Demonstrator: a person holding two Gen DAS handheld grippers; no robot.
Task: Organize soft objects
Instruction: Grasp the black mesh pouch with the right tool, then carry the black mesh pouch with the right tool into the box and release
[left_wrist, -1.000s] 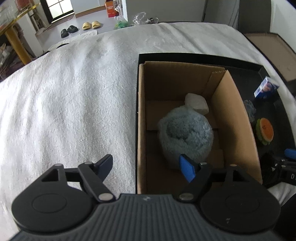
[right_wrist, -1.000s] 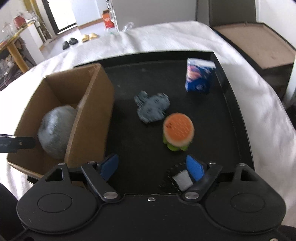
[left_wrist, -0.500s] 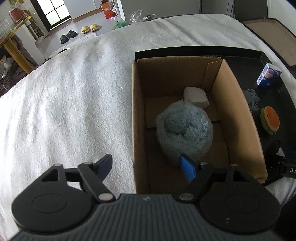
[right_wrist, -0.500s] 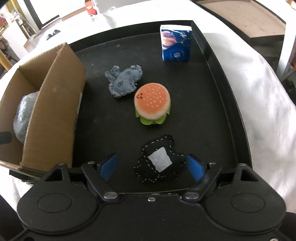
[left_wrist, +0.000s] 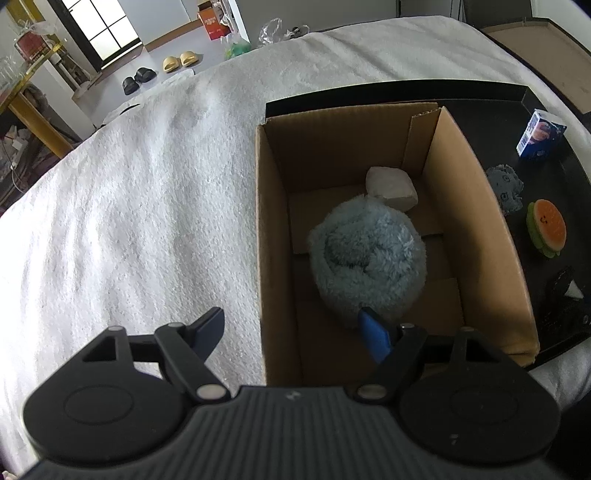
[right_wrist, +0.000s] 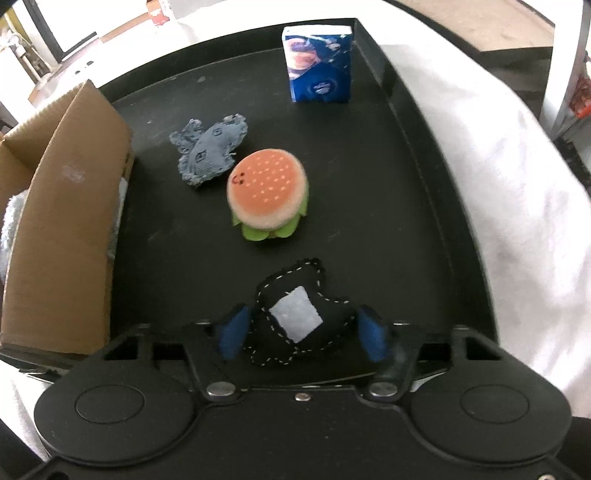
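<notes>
1. Left gripper (left_wrist: 291, 332) hangs wide and empty over the cardboard box's (left_wrist: 480, 229) near wall, above the fluffy blue ball (left_wrist: 365, 254).
2. Right gripper (right_wrist: 301, 332), jaws just closing, brackets the black stitched plush (right_wrist: 295, 317) on the black tray (right_wrist: 424, 177); pads look to touch it.

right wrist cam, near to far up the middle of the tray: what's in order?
Black stitched plush between the right tool's pads → burger plush → grey fabric toy → blue tissue pack by the tray's far rim.
</notes>
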